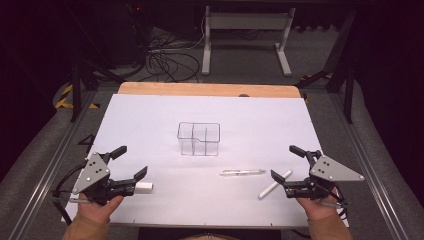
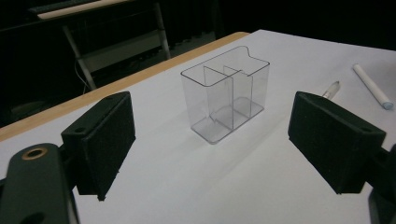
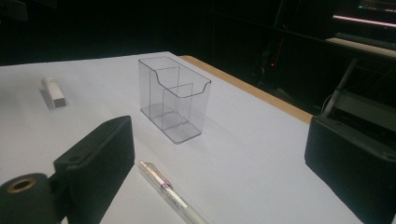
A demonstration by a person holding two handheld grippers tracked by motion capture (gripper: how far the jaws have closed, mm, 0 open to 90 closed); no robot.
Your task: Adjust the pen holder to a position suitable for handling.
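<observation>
A clear plastic organizer (image 1: 199, 138) with compartments stands upright in the middle of the white sheet (image 1: 150, 115). A clear pen (image 1: 242, 172) lies in front of it, with a white stick (image 1: 275, 184) to its right. A small white block (image 1: 144, 186) lies at the front left, just beside my left gripper's lower jaw. My left gripper (image 1: 131, 162) is open, with nothing between its jaws. My right gripper (image 1: 286, 162) is open too, its near jaw close to the white stick. The organizer (image 2: 227, 93) stands ahead of the left gripper (image 2: 215, 140). It (image 3: 173, 98) also stands ahead of the right gripper (image 3: 219, 168).
The sheet covers a wooden tabletop whose far edge (image 1: 210, 89) shows as a bare strip. Beyond it stand a white table frame (image 1: 245, 35) and loose cables on the floor. In the right gripper view the pen (image 3: 170, 193) lies by the left jaw.
</observation>
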